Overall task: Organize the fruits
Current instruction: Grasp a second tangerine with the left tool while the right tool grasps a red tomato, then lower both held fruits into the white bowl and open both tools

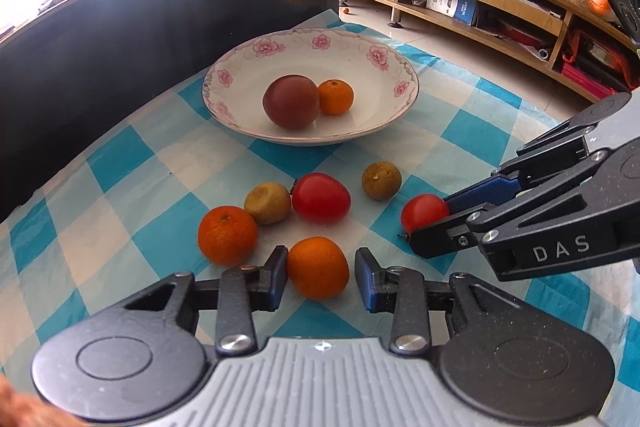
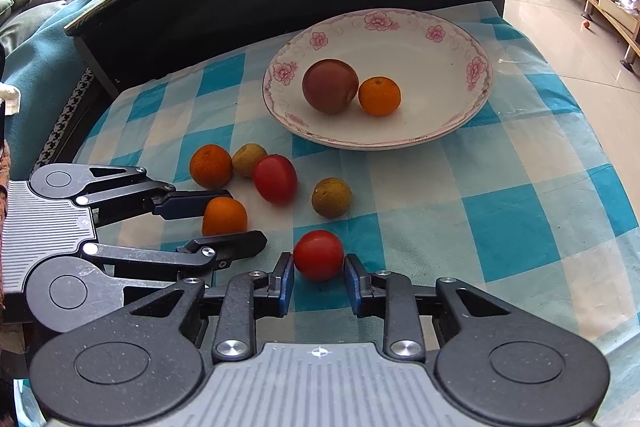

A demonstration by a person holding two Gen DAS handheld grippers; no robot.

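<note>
**Fingers astride two fruits**

Fingers of left gripper (image 1: 321,277) apart, straddling round orange mandarin (image 1: 318,267). Right gripper (image 2: 319,277) fingers apart around small red tomato (image 2: 318,255). Both fruits on blue-checked worktop cloth (image 2: 500,187); white floral-rimmed ceramic plate (image 2: 460,39) beyond.

Bowl (image 1: 396,61): white, pink flowers round the rim, sitting flat on the checked cloth.
In the bowl: a dark red-purple round fruit (image 1: 291,101) and a small tangerine (image 1: 336,97), touching side by side.
Near orange (image 1: 318,267): on the cloth, between two open gripper fingers, a gap on one side.
Second orange (image 1: 227,235): just beside it, touching a brownish-green kiwi-like fruit (image 1: 268,203).
Big tomato (image 1: 321,197): red, glossy, close against that same fruit.
Other green-brown fruit (image 1: 381,180): sits alone, apart.
Small tomato (image 2: 319,255): red, round, between the other pair of fingers.
</note>
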